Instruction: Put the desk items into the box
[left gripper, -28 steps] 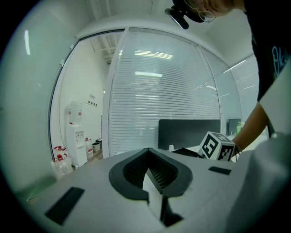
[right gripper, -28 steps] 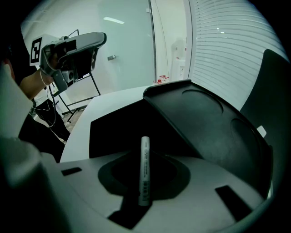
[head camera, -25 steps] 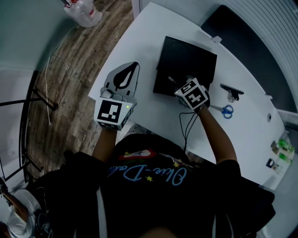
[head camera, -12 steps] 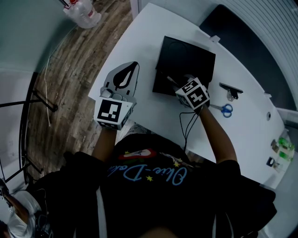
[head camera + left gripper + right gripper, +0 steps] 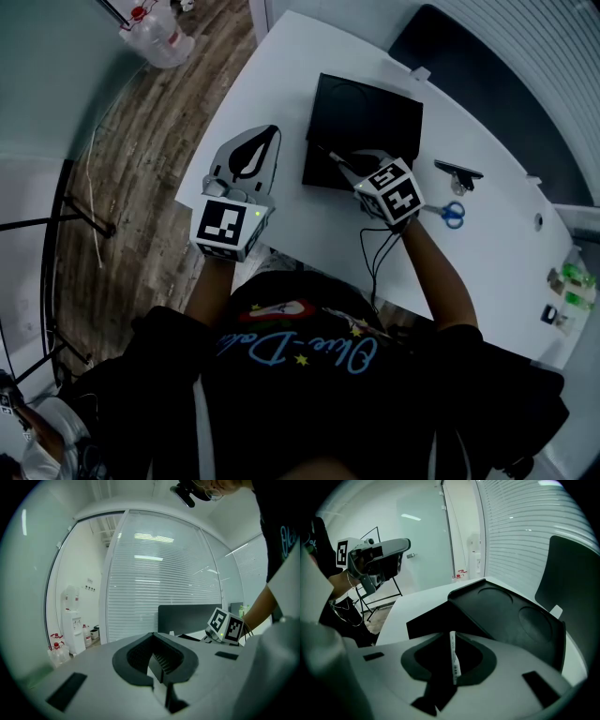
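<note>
The black box [image 5: 364, 129] lies open on the white desk [image 5: 281, 66], with round hollows in its floor [image 5: 511, 609]. My right gripper [image 5: 352, 167] hangs over the box's near edge, and its jaws are closing on a thin white pen [image 5: 453, 660]. The pen stands between the jaws, and its tip [image 5: 330, 156] juts out over the box. My left gripper [image 5: 266, 142] hovers at the desk's left edge, shut, with nothing in it. It shows in the right gripper view [image 5: 377, 557] at the upper left.
Blue-handled scissors [image 5: 453, 214] and a black clip-like item [image 5: 459, 173] lie on the desk right of the box. Small bottles [image 5: 570, 286] stand near the far right edge. A dark partition panel [image 5: 487, 56] runs behind the desk. A cable [image 5: 379, 251] trails from the right gripper.
My right gripper has moved slightly farther over the box with the pen. The left gripper has stayed where it was.
</note>
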Action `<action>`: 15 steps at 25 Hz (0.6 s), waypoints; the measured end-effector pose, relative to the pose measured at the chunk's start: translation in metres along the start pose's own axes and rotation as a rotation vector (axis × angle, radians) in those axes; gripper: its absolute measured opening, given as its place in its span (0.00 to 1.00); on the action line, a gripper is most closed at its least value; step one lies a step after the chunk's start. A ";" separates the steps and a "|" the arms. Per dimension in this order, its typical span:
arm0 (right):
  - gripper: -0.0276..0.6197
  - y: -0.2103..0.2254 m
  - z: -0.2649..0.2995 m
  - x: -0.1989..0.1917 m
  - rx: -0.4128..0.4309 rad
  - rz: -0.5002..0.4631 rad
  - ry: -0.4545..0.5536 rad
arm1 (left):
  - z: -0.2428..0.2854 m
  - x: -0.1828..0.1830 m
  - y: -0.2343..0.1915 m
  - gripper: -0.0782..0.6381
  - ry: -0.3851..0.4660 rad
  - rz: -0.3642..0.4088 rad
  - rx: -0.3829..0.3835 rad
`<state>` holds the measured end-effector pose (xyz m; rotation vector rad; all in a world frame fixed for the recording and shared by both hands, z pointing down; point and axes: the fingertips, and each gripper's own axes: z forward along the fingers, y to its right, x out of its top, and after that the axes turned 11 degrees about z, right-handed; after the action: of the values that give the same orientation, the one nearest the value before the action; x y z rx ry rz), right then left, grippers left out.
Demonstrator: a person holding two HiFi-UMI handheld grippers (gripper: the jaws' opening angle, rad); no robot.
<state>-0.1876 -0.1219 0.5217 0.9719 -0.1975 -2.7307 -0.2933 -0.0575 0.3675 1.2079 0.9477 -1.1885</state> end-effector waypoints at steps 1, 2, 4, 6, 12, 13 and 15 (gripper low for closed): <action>0.16 -0.001 -0.002 0.002 -0.002 0.004 0.017 | 0.000 0.001 0.001 0.12 0.003 0.001 -0.004; 0.14 -0.001 -0.005 0.004 -0.005 0.007 0.033 | 0.000 0.002 0.003 0.12 0.005 0.001 -0.008; 0.11 -0.001 -0.011 0.008 -0.013 0.018 0.072 | 0.001 0.003 0.004 0.12 0.006 0.003 -0.014; 0.08 -0.002 -0.019 0.014 -0.014 0.053 0.117 | 0.003 0.004 0.006 0.12 0.003 0.004 -0.021; 0.06 -0.007 -0.040 0.027 -0.013 0.134 0.233 | 0.007 0.008 0.014 0.12 0.005 0.013 -0.053; 0.06 -0.008 -0.045 0.029 -0.011 0.154 0.256 | 0.007 0.010 0.016 0.12 0.006 0.008 -0.057; 0.06 -0.010 -0.053 0.034 -0.011 0.186 0.302 | 0.007 0.012 0.018 0.12 0.008 -0.001 -0.066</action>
<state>-0.1808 -0.1239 0.4583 1.2768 -0.2065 -2.3804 -0.2739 -0.0673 0.3595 1.1599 0.9859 -1.1451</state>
